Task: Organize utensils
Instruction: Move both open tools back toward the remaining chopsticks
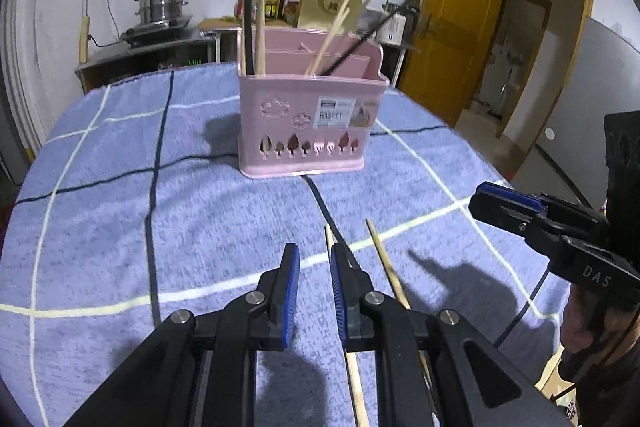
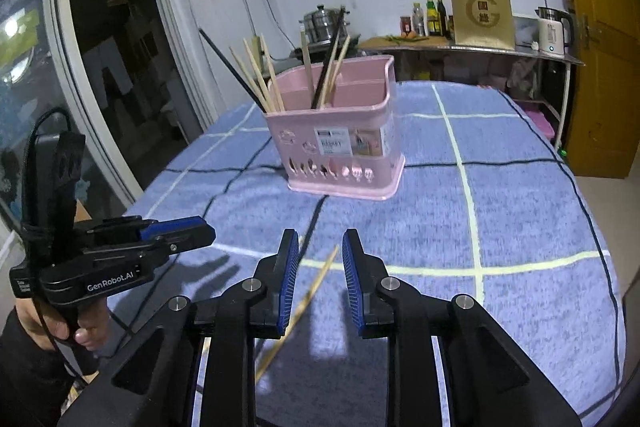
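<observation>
On the bench, two loose chopsticks (image 1: 386, 267) lie at six o'clock of the pink basket (image 1: 308, 123). Left gripper (image 1: 314, 291) and right gripper (image 2: 320, 283) hover, jaws apart, empty. Pickup step: next needs jaws straddling one stick.

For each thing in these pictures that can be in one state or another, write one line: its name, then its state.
left gripper: open, nothing between its pads.
right gripper: open, nothing gripped.
pink basket: upright on the cloth, holding sticks in its compartments.
chopsticks in basket: standing, leaning.
two loose chopsticks: lying flat on the cloth.
yellow door: open.
steamer pot: lid on.
</observation>
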